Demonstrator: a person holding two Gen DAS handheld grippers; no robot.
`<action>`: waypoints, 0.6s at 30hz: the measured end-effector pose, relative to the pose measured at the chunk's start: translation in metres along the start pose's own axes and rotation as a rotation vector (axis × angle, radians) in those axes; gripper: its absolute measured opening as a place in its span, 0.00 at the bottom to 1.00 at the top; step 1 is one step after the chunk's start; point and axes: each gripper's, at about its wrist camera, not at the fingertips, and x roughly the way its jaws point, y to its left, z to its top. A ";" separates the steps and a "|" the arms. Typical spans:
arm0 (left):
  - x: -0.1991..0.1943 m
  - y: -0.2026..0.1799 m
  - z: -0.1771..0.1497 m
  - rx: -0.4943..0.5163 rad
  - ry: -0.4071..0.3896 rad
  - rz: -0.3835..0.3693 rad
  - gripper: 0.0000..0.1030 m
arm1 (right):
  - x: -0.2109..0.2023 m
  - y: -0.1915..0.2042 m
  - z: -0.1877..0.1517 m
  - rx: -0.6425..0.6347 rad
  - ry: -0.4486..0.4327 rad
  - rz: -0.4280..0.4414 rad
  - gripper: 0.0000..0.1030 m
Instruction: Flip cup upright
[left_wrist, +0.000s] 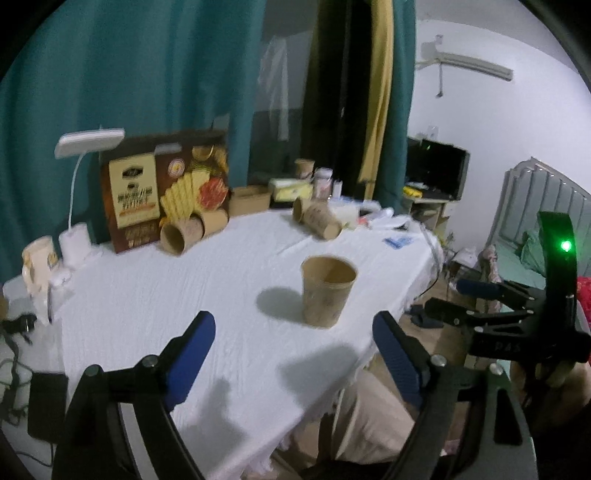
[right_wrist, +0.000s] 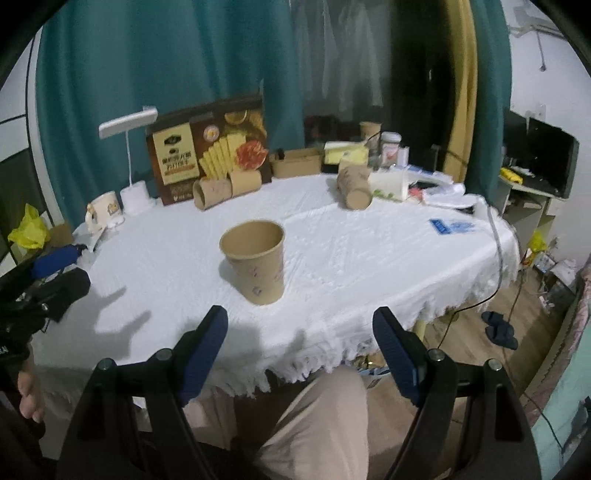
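A brown paper cup (left_wrist: 327, 291) stands upright, mouth up, on the white tablecloth (left_wrist: 184, 280) near the table's front edge. It also shows in the right wrist view (right_wrist: 256, 266). My left gripper (left_wrist: 293, 332) is open and empty, held back from the cup just off the table's front. My right gripper (right_wrist: 300, 326) is open and empty, also short of the cup. The right gripper shows at the right edge of the left wrist view (left_wrist: 447, 297), and the left gripper at the left edge of the right wrist view (right_wrist: 64, 269).
More paper cups lie on their sides at the back: a left pair (right_wrist: 212, 194) and a right one (right_wrist: 352, 186). A snack box (right_wrist: 210, 147), a white desk lamp (right_wrist: 129, 147), a mug (right_wrist: 103, 212) and cartons line the back edge. A cable (right_wrist: 496, 258) hangs off the right side.
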 end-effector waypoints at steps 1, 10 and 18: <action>-0.003 -0.002 0.003 0.004 -0.010 -0.003 0.88 | -0.007 -0.002 0.003 0.001 -0.012 -0.003 0.77; -0.028 -0.020 0.038 0.076 -0.141 0.028 0.93 | -0.057 -0.013 0.037 -0.001 -0.138 -0.027 0.77; -0.058 -0.022 0.063 0.066 -0.259 0.022 0.99 | -0.094 -0.007 0.062 -0.023 -0.243 -0.023 0.77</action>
